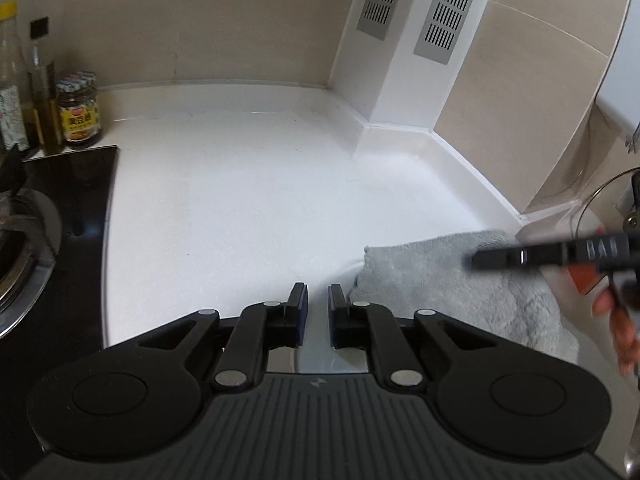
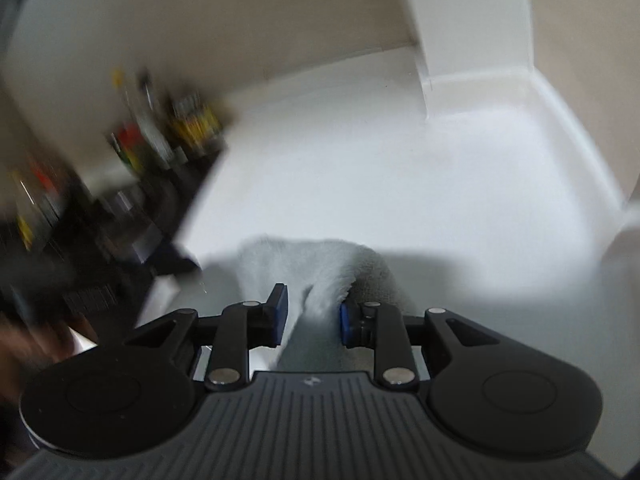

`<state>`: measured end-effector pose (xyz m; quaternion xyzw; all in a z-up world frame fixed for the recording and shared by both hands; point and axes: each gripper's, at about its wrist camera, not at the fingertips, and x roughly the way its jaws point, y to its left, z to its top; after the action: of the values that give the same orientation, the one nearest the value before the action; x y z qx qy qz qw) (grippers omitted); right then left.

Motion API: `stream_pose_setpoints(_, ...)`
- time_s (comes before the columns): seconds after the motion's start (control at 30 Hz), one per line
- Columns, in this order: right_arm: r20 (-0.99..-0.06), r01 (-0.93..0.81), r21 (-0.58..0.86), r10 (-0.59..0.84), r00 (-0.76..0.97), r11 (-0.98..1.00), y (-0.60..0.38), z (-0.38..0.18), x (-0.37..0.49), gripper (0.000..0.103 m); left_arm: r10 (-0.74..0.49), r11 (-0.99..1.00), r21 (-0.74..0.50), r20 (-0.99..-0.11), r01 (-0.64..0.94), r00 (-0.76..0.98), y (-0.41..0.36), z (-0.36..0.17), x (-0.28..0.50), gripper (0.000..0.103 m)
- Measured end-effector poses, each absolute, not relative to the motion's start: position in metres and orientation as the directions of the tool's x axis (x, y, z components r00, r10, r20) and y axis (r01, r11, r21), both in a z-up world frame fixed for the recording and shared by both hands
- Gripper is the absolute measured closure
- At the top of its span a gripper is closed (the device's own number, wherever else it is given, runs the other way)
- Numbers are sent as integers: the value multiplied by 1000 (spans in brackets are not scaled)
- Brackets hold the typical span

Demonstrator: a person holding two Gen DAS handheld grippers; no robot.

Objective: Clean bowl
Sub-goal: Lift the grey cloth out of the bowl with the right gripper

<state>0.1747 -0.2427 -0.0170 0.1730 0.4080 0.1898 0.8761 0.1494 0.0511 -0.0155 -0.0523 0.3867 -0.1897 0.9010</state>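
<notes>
A home kitchen: white countertop [image 1: 240, 184], black gas hob [image 1: 60, 208], sauce jar [image 1: 78, 110] and oil bottles [image 1: 42, 92].

Cloth [image 1: 460, 300] lies on the counter [image 1: 248, 200], stove [image 1: 52, 208] left, jar [image 1: 79, 110] behind.

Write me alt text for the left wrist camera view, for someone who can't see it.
The left gripper, open and empty, hovers over a white kitchen counter. A grey cloth lies at right, with the right gripper blurred above it. A black stove and sauce bottles sit at left.
</notes>
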Motion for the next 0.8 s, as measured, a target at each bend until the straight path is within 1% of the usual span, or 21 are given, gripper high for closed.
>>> stream_pose_setpoints(0.07,-627,-205,464,482,612,862,-250,-15,174,81,-374,926,-238,-678,292,633,48,-15,145,93)
stream_pose_setpoints(0.17,-636,-218,438,473,610,872,-254,-14,172,81,-352,934,-202,-666,296,658,41,-11,137,93)
stream_pose_setpoints(0.33,-652,-202,407,438,619,891,-261,-19,160,81,-358,931,-199,-658,306,663,42,-6,137,93)
stream_pose_setpoints(0.4,-655,-197,400,430,622,895,-263,-21,155,93,-351,934,-193,-656,301,669,44,-5,138,93)
stream_pose_setpoints(0.47,-650,-194,398,425,630,896,-266,-19,151,95,-353,934,-198,-652,299,671,46,-4,137,93)
stream_pose_setpoints(0.53,-632,-193,374,402,663,907,-269,-9,146,98,-353,933,-190,-652,306,672,49,-3,136,93)
stream_pose_setpoints(0.6,-599,-189,332,361,715,924,-271,4,140,98,-352,932,-181,-653,313,671,53,-2,133,93)
stream_pose_setpoints(0.8,-478,-152,197,230,847,969,-273,49,117,98,-345,936,-179,-646,304,681,63,0,127,93)
